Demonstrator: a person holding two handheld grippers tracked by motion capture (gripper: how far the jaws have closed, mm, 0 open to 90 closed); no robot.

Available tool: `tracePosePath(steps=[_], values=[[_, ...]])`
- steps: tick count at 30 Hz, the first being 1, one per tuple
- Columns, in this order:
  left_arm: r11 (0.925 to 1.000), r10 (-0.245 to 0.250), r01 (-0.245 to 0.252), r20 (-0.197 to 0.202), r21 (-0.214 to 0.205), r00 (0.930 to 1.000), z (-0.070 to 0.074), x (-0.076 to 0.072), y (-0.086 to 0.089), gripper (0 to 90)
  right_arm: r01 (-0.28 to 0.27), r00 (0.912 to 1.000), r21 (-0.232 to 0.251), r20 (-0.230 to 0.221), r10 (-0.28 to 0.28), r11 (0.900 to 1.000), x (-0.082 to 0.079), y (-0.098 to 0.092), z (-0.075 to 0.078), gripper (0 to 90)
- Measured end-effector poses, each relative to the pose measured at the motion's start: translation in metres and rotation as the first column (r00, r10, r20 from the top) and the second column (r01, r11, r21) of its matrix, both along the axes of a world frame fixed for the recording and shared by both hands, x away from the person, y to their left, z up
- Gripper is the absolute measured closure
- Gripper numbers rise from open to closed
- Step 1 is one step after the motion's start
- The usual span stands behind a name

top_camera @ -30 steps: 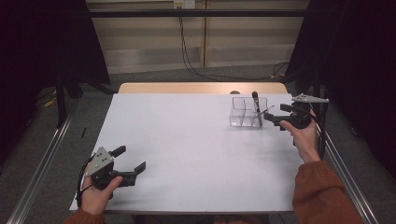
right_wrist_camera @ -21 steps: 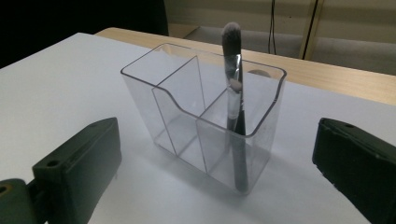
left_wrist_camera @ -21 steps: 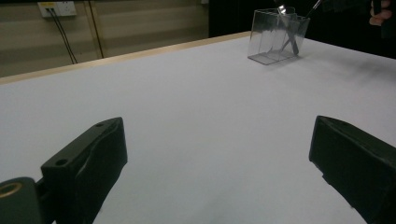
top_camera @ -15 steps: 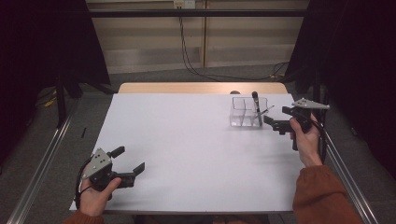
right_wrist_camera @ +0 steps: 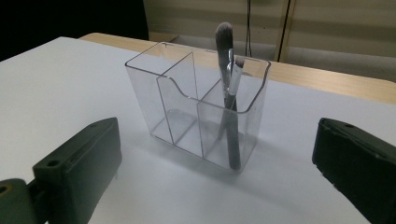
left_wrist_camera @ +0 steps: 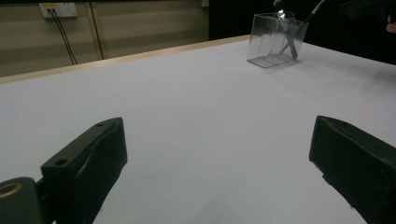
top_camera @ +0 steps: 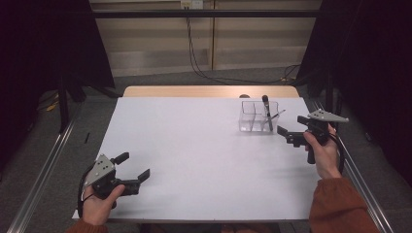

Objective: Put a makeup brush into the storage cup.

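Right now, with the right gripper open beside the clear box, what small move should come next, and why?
Probably ease the right gripper a little further back from the clear organizer. Both brushes stand in its end compartment, and the gripper's fingers are wide apart and hold nothing, so its work there looks done.

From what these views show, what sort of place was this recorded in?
Probably a lab or recording rig, not a home: a bare white table ringed by black curtains, metal rails along its sides, cables down the back wall. On it stands a clear organiser holding makeup brushes.
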State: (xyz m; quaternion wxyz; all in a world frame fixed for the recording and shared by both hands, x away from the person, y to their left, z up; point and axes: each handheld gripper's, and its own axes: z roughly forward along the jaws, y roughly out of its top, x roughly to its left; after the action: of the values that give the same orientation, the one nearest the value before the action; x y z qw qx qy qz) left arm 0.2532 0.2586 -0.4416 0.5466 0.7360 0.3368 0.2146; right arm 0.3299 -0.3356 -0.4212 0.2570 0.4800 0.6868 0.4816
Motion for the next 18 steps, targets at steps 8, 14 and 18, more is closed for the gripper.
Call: tracePosePath(steps=[8,14,18], values=[[0.9999,0.004,-0.004,-0.001,-0.016,1.0000,0.001,-0.001,0.001,3.8,-0.002,0.9998,0.003,0.020,0.002,1.0000,-0.016,0.004,-0.002,1.0],[1.0000,0.005,-0.005,0.007,-0.008,1.0000,0.002,-0.001,0.002,3.7,-0.010,0.9994,-0.008,0.033,0.010,0.9999,-0.027,0.012,-0.004,1.2],[0.9999,0.010,-0.010,0.007,-0.010,0.9999,0.002,-0.003,0.003,3.7,-0.028,0.9992,-0.010,0.029,0.028,0.9996,-0.036,0.018,-0.007,1.2]])
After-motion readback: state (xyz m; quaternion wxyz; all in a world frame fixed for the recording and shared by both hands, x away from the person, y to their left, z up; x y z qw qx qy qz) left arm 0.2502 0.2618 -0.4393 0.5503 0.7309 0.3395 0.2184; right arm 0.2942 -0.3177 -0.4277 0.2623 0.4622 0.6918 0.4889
